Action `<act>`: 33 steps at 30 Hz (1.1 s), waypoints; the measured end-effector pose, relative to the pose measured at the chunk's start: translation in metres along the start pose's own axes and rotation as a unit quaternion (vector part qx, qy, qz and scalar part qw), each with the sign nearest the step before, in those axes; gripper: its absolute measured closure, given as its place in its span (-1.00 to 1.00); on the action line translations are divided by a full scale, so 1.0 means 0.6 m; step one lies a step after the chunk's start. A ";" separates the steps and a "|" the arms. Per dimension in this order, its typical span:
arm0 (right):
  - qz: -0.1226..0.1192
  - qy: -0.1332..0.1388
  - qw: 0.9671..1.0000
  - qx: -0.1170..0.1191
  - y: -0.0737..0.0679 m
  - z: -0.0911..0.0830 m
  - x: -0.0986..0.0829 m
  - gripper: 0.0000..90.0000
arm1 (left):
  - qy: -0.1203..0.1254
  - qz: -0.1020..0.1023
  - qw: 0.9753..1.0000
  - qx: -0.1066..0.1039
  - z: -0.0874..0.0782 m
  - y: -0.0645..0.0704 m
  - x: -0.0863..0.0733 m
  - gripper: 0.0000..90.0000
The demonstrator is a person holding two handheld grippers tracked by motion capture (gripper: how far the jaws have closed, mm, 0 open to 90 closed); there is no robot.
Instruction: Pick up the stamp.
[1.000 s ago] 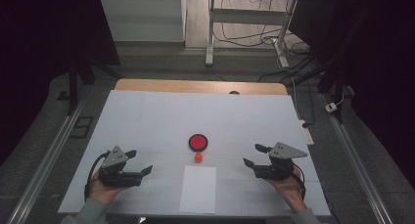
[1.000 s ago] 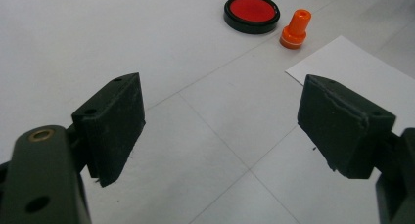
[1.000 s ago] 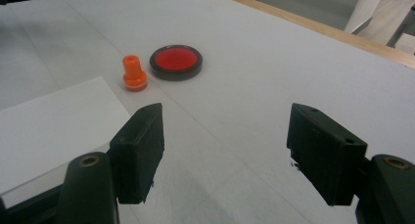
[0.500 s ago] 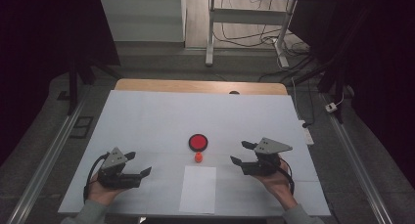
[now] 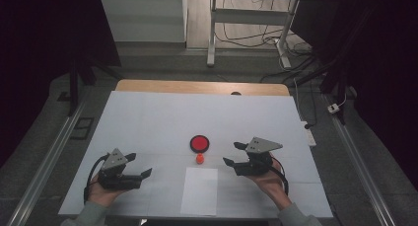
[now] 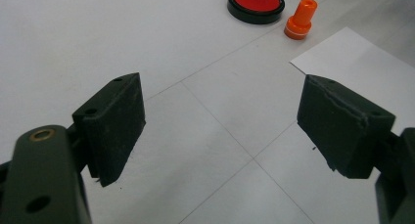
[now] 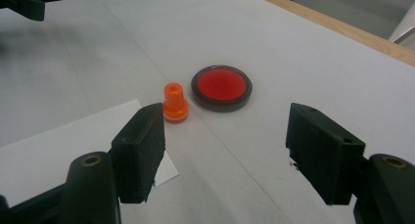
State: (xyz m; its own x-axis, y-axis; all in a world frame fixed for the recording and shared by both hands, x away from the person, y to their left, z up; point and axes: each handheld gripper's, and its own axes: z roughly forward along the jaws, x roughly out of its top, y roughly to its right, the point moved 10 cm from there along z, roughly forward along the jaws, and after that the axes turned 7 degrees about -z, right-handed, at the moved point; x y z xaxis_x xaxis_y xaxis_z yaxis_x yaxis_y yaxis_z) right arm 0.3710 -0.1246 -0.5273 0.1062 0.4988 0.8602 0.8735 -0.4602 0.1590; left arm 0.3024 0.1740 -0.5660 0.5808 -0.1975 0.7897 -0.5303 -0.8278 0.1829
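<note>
Dim room, cables on the floor behind; white matte table (image 5: pixel 148 117) with faint seam lines is what I'm working on. Right gripper (image 5: pixel 237 154) sits near the small orange plastic stamp (image 5: pixel 199 158), jaws spread wide, nothing between them; in the right gripper view the stamp (image 7: pixel 174 103) stands upright just past my left-hand jaw, off the jaw centreline. Left gripper (image 5: pixel 139 166) hovers well apart to the left, jaws also spread and empty. Stamp sits between the round black-rimmed red ink pad (image 5: pixel 199 143) and the white sheet of paper (image 5: pixel 199 190), close to the pad but apart from it, just off the paper's far edge. Risks as I see them: stamp is a narrow knob on a slightly wider base, smooth plastic, probably light, so if one jaw touches first because I'm off-centre, it tips or skids into the pad. Closing on the tapered neck could squirt it out. Pad is a shallow disc and looks free to slide if nudged. Paper is loose and thin; a dragged jaw would shift or crease it.
</note>
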 end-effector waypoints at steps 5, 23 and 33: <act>-0.004 -0.007 1.000 0.011 -0.010 0.015 0.006 -0.33 | -0.001 0.003 1.000 -0.001 0.000 0.002 0.000 -0.60; -0.019 -0.027 0.998 0.046 -0.044 0.071 0.014 -0.31 | -0.009 0.004 1.000 -0.004 0.005 0.003 -0.003 -0.60; -0.028 -0.030 0.997 0.058 -0.062 0.105 0.027 -0.25 | -0.008 0.006 1.000 -0.004 0.006 0.005 -0.003 -0.60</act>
State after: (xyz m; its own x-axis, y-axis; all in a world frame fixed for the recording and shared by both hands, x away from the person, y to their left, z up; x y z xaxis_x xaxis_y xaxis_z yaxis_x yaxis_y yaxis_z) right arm 0.3699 -0.0534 -0.5499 0.0804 0.5661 0.8204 0.9277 -0.3436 0.1462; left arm 0.3019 0.1699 -0.5686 0.5843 -0.2157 0.7824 -0.5416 -0.8215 0.1781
